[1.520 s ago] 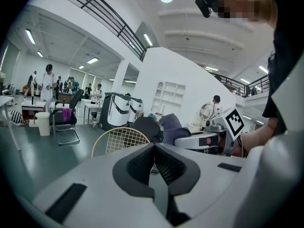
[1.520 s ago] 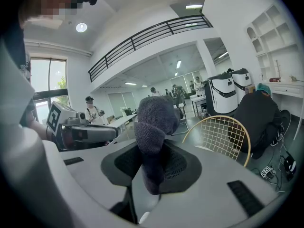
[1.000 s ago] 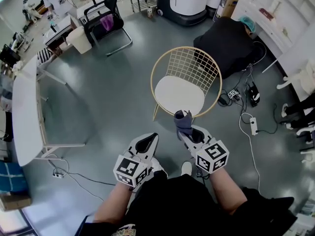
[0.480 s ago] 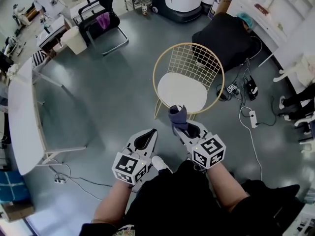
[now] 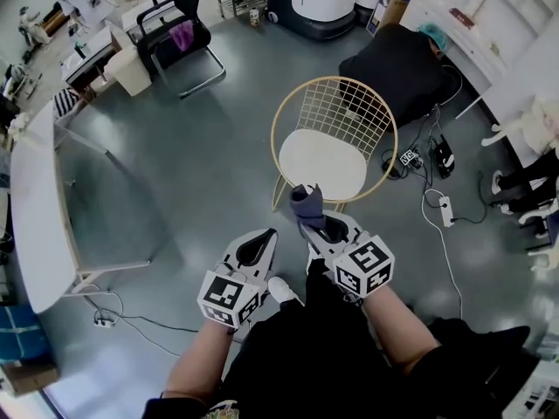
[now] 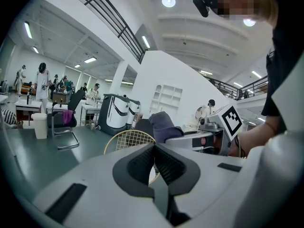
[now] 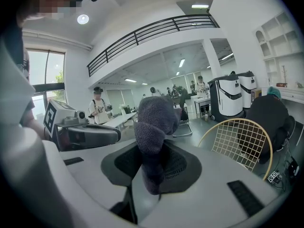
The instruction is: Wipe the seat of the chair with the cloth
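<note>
The right tool (image 5: pixel 311 223) is clamped on the dark cloth (image 5: pixel 306 201), which stands bunched above its jaws, at the front edge of the chair's white seat (image 5: pixel 321 164). The left tool (image 5: pixel 260 241) sits beside it, jaws together and empty.

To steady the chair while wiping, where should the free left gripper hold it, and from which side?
Probably the thin gold hoop rim left of the white seat, coming from above: it is a narrow bar the jaws can close round, clear of where the cloth must wipe.

2 chairs (image 5: pixel 334 160) (image 5: pixel 188 26), 1 cloth (image 5: pixel 306 202), 2 hand-held grippers (image 5: pixel 265 235) (image 5: pixel 309 223).
</note>
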A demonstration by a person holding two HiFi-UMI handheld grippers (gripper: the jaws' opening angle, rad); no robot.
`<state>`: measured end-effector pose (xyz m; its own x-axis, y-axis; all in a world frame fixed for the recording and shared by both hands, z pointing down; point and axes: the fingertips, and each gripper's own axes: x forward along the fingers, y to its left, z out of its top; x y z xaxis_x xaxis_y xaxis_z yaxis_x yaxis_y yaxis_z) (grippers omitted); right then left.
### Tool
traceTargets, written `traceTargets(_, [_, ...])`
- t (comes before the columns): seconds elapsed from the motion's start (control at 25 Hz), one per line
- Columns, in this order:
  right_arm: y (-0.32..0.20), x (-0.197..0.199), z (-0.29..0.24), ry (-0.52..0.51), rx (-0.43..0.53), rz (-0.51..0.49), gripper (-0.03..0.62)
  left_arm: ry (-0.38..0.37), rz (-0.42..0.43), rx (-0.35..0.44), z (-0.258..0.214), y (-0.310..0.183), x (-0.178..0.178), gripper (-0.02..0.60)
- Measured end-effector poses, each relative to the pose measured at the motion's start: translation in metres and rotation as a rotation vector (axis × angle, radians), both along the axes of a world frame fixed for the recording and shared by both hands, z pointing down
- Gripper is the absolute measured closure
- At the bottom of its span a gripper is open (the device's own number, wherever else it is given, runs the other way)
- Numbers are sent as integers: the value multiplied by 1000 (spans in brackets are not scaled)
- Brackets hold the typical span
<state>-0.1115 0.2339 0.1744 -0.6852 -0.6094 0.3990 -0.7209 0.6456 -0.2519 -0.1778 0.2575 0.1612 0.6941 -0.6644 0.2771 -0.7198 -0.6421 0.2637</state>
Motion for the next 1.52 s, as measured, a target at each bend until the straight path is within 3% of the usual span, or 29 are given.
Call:
traceTargets(0.6, [-45,19,10,-20,-29,-47,485,-22,-37,-23,5,-43,22,565])
traceTargets(1.52, [-172,102,57,-24,-127,-49,485,-28,-41,-111,44,-165,99,565])
